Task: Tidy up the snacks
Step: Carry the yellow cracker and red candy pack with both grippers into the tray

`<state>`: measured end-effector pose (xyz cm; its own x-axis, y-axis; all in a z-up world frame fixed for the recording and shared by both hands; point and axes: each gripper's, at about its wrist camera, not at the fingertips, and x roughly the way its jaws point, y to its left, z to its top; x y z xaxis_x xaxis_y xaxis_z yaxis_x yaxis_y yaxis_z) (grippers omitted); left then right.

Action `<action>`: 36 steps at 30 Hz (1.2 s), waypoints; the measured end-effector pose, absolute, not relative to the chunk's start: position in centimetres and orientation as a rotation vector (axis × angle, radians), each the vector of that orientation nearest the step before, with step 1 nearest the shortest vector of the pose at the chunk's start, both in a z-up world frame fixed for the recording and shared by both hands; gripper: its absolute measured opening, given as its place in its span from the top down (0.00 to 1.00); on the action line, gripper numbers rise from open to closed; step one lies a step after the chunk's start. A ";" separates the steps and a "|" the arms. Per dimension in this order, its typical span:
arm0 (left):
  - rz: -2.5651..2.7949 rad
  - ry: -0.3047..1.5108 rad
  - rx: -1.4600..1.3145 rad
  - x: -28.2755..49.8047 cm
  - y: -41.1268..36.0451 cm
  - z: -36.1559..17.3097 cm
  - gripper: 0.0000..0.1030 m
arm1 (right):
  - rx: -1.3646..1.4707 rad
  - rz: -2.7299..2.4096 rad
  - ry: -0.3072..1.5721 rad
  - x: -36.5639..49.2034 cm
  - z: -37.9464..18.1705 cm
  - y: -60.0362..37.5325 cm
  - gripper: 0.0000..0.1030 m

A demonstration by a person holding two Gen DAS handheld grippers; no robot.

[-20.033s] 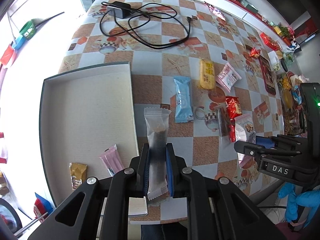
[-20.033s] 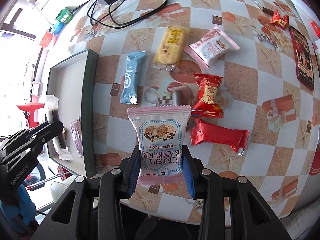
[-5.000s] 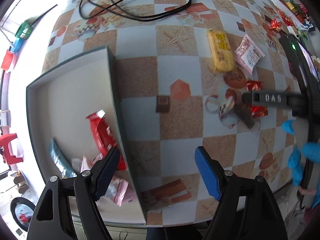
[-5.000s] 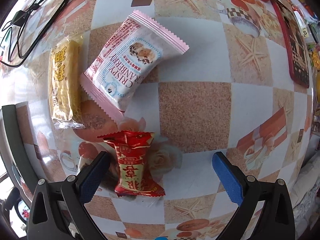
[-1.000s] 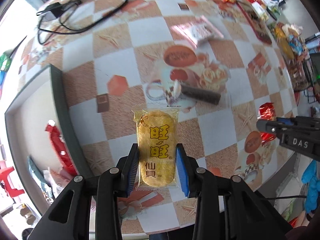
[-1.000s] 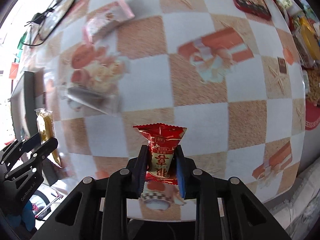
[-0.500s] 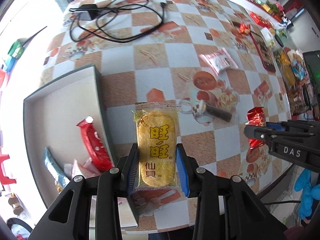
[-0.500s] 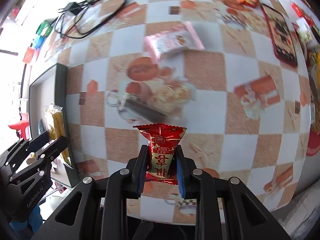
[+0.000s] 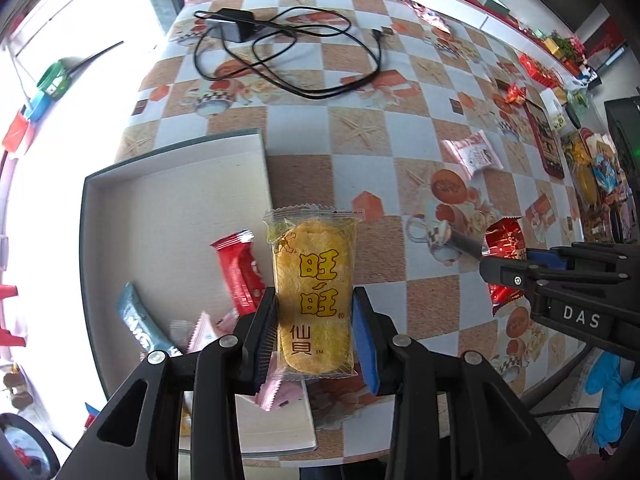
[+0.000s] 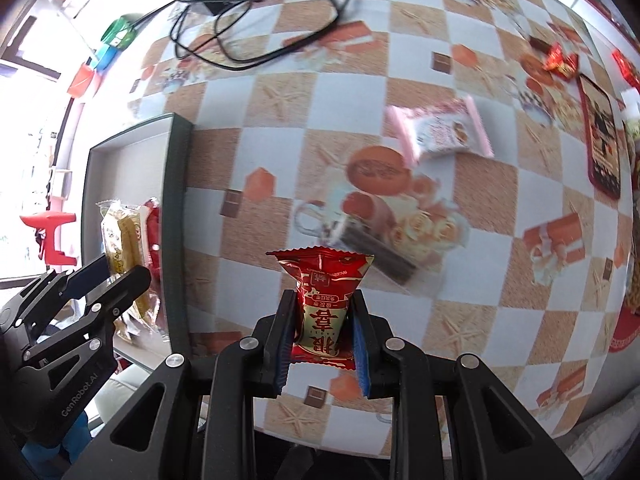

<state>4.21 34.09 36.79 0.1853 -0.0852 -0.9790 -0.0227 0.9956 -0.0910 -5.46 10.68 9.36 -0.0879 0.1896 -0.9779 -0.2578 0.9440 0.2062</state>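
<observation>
My left gripper point(image 9: 314, 332) is shut on a yellow rice-cracker packet point(image 9: 314, 284) and holds it above the right rim of the white tray point(image 9: 160, 200). The tray holds a red bar point(image 9: 238, 270), a blue bar point(image 9: 138, 324) and pink packets point(image 9: 204, 334). My right gripper point(image 10: 322, 342) is shut on a red snack packet point(image 10: 322, 300) above the table, right of the tray point(image 10: 178, 200). A pink cranberry packet point(image 9: 472, 154) and a dark bar point(image 10: 376, 254) lie on the table. The left gripper with its yellow packet shows in the right wrist view point(image 10: 120, 248).
A black charger with a looped cable point(image 9: 280, 34) lies at the table's far side. A red-cased phone point(image 10: 602, 146) and small red sweets point(image 10: 560, 60) lie at the right. The table's near edge runs just below both grippers.
Both grippers have moved left and back with their packets. The left one has come over the tray's right rim; the right one now hangs nearer the tray.
</observation>
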 end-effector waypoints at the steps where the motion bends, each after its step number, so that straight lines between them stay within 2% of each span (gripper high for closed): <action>1: -0.040 1.383 -0.095 4.2 34.3 36.8 0.62 | -0.057 0.378 1.615 -5.5 9.5 11.0 0.74; 36: 0.164 1.400 -0.258 0.7 46.0 35.1 0.62 | -0.220 0.613 1.594 -6.2 10.0 26.2 0.74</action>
<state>0.70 46.01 35.06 0.1653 -0.0383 -0.9855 -0.2646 0.9609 -0.0818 -6.16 26.16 10.04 -0.1320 0.2164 -0.9673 -0.4879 0.8353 0.2534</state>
